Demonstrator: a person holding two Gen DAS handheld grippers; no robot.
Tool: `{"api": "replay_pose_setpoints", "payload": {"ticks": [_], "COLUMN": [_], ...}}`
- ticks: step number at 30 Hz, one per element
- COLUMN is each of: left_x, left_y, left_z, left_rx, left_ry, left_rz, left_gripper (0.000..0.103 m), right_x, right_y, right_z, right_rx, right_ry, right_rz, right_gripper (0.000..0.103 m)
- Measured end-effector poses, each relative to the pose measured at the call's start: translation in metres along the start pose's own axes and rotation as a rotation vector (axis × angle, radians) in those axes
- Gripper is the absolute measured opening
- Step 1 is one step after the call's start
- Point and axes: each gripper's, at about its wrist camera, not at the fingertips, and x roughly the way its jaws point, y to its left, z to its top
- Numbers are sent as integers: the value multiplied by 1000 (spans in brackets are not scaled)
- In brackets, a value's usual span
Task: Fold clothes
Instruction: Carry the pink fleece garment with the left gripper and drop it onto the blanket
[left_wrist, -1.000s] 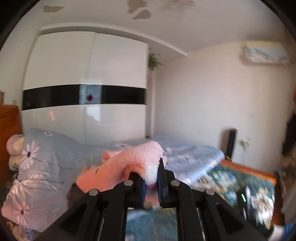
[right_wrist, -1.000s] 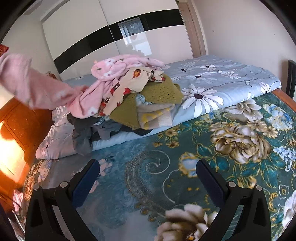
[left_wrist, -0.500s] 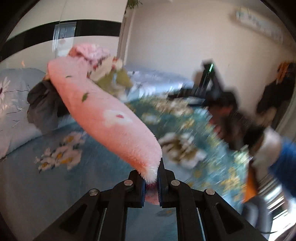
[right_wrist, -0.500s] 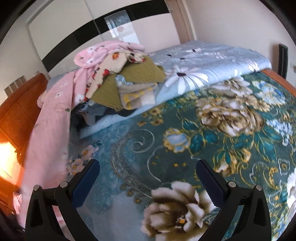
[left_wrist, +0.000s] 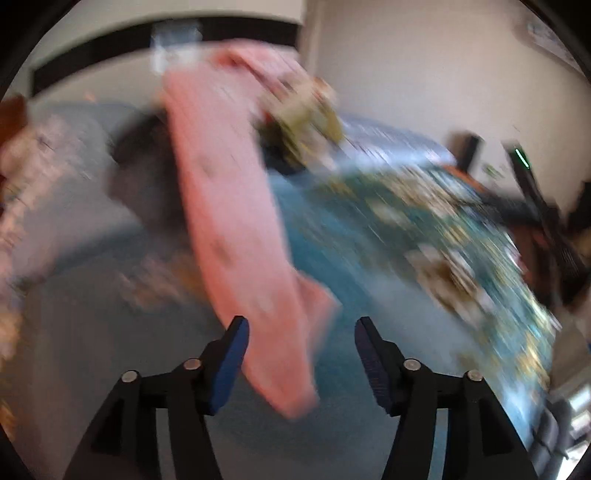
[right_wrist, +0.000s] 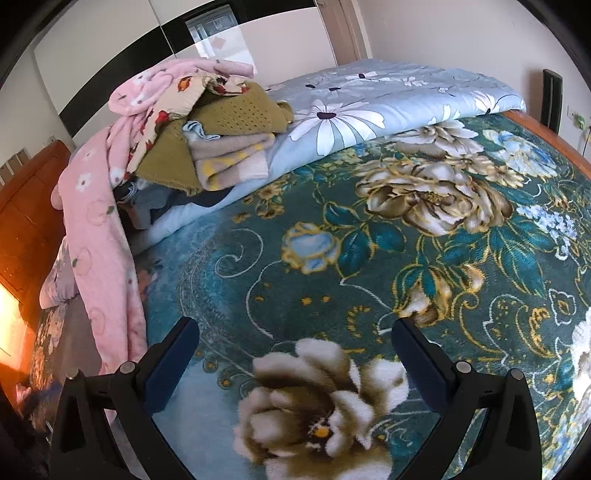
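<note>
**Pink garment coming off the pile**

Your left gripper (left_wrist: 301, 362) is opening, releasing the pink garment (left_wrist: 236, 221) trailing from the clothes pile (right_wrist: 207, 122) onto the bed (right_wrist: 369, 258). Your right gripper (right_wrist: 295, 354) is hovering open, empty. Next, probably spread it flat.

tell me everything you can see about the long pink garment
The pink garment looks like soft fleece, pale pink with small white flowers and faint round prints. It is unfolded and stretched long: its upper end lies on top of the clothes pile, and the rest trails down the pile's side onto the teal floral blanket. Its free end lies between the fingers of the left claw, whose jaws are opening and no longer pinch it. The left wrist view is blurred, so finer detail is lost.
</note>
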Motion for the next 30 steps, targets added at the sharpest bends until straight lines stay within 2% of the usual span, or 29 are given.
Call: {"api": "replay_pose_setpoints", "payload": {"ticks": [2,4,8,12,14,15,16,17,18,20,22,24,26,28,30], "left_x": [11,27,75,115,113,111,109,110,111,105,85,57,18,-30,-72], "left_y": [23,44,79,90,82,77,73,68,64,50,31,4,-33,-68,-89], "left_z": [40,73,112,125,128,130,131,135,139,147,155,162,167,167,164], "left_rx": [-61,-147,-338,-436,-414,-400,-386,-372,-358,-322,-271,-179,-45,55,92], "left_ry": [-102,-164,-148,-87,-96,-103,-110,-105,-94,-105,-152,-217,-317,-424,-499], "left_rz": [82,110,79,78,90,99,108,115,120,138,145,123,93,10,-80], "left_gripper": [67,72,72,70,70,64,44,30,8,8,7,7,7,7,7], "right_x": [2,4,4,2,1,0,0,-1,-2,-5,-11,-17,-25,-32,-40], "right_y": [-1,0,-1,-12,-17,-19,-22,-24,-26,-28,-26,-23,-22,-23,-24], "right_z": [1,0,-4,-10,-14,-15,-16,-17,-18,-20,-22,-24,-25,-26,-27], "right_rx": [14,10,-9,2,2,7,14,21,31,48,40,27,22,29,38], "right_ry": [-4,0,4,12,17,19,21,23,24,21,15,8,-1,-11,-26], "right_rz": [18,27,24,26,17,13,10,7,9,22,29,34,40,54,69], "right_gripper": [103,103,103,103,103,103,103,103,103,103,103,103,103,103,103]}}
